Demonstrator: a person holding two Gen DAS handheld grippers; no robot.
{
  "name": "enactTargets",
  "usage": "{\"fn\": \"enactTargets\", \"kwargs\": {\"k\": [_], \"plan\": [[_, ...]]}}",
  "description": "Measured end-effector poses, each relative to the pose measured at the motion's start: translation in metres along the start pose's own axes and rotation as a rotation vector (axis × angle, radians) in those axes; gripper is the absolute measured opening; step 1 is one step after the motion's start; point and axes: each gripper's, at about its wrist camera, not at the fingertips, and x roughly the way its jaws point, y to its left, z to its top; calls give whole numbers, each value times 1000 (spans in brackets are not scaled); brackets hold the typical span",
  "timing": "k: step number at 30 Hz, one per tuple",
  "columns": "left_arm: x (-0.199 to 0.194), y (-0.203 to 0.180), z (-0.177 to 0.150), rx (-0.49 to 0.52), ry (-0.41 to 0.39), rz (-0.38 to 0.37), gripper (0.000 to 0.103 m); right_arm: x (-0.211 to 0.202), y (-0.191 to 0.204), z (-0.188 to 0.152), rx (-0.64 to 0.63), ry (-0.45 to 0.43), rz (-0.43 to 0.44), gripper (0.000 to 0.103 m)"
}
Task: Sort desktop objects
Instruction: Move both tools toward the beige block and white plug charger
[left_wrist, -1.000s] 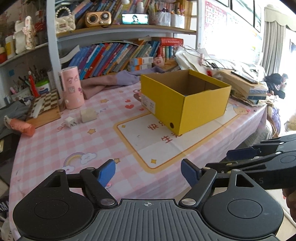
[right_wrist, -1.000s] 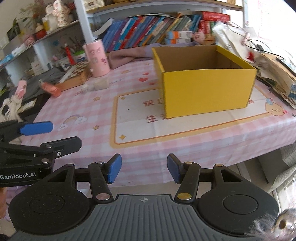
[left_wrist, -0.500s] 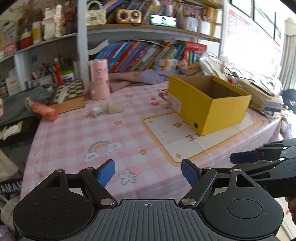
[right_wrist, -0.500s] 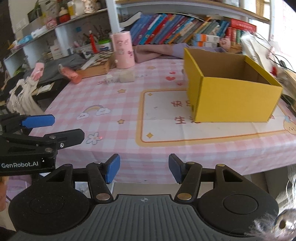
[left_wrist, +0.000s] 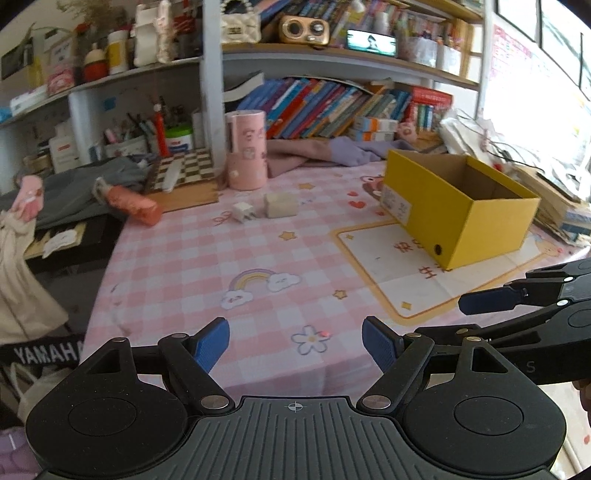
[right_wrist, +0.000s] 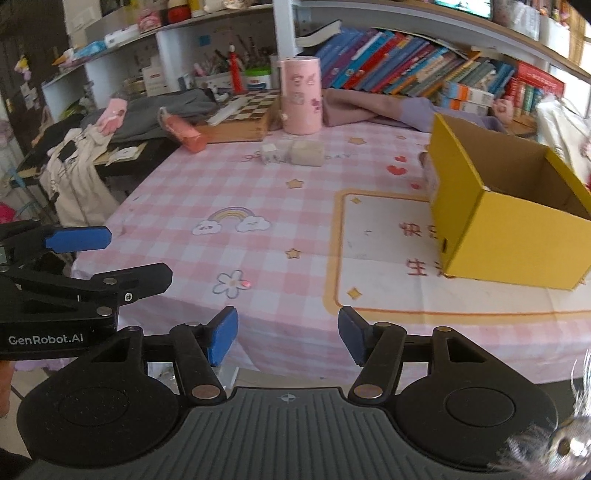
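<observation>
On the table, yellow box (left_wrist: 461, 218) lengthwise away; both hand-held grippers spread, empty.

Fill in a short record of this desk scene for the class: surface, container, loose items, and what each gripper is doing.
surface: pink checked tablecloth
container: yellow box, open top, on the right
loose items: white cube beside beige block; pink cylinder upright behind them; orange tube lying at the left edge
left gripper: open, holding nothing
right gripper: jaws just opening, nothing between them
</observation>
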Motion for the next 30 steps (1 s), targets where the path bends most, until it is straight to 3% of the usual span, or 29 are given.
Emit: {"fn": "enactTargets", "kwargs": {"k": [11, 30], "plan": [[15, 12, 7, -40, 10, 47, 82, 18, 9, 17, -73, -5, 24, 58], [84, 4, 60, -21, 37, 84, 82, 73, -47, 68, -26, 8, 53, 59]]}}
